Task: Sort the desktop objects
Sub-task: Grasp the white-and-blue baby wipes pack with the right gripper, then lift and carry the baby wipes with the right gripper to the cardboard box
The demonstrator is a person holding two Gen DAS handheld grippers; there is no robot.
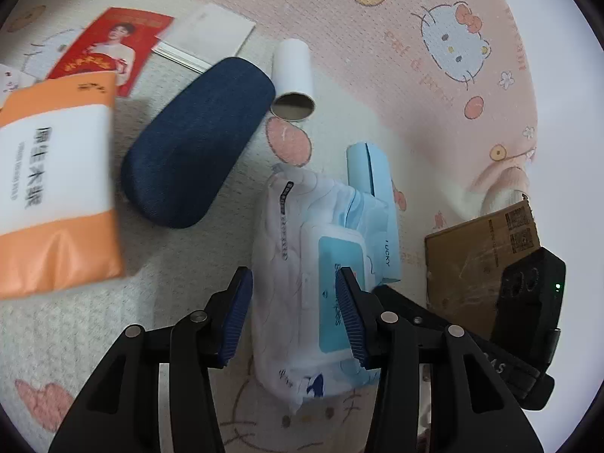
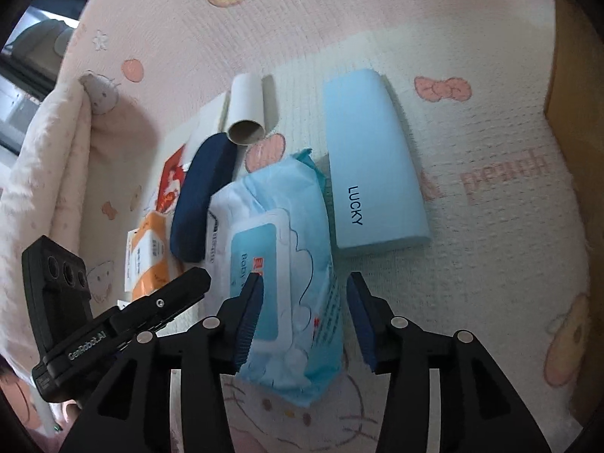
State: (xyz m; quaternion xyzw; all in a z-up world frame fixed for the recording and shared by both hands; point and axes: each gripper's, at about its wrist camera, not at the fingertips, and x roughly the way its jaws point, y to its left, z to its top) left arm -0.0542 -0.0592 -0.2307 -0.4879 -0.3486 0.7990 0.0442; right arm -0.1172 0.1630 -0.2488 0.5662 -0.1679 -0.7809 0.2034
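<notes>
A pack of wet wipes (image 1: 302,283), white and pale blue with a flip lid, lies flat on a pink and cream cartoon-print blanket (image 1: 377,56) among the other desktop things. The left gripper (image 1: 294,315) hangs over its near end with its blue-padded fingers (image 1: 236,317) parted to a moderate width; the pack sits between them, but the pads do not press on it. The right gripper (image 2: 304,319) stands over the same pack (image 2: 287,264) from the other side, its fingers (image 2: 249,321) likewise spread apart, one over the lid and the other clear of the pack's edge, with nothing clamped. Just beside the wipes, touching along one long side, lies a light blue case marked LUCKY (image 2: 370,158). On the other side rests a dark blue glasses case (image 1: 196,143), close to the pack. A white cardboard tube (image 1: 292,79) lies beyond it, its open end facing the cameras. Further left sits an orange and white tissue pack (image 1: 56,181), with a red printed card (image 1: 109,49) and a white booklet (image 1: 211,34) behind it. A brown cardboard box (image 1: 475,256) stands at the blanket's right edge in the left wrist view.
</notes>
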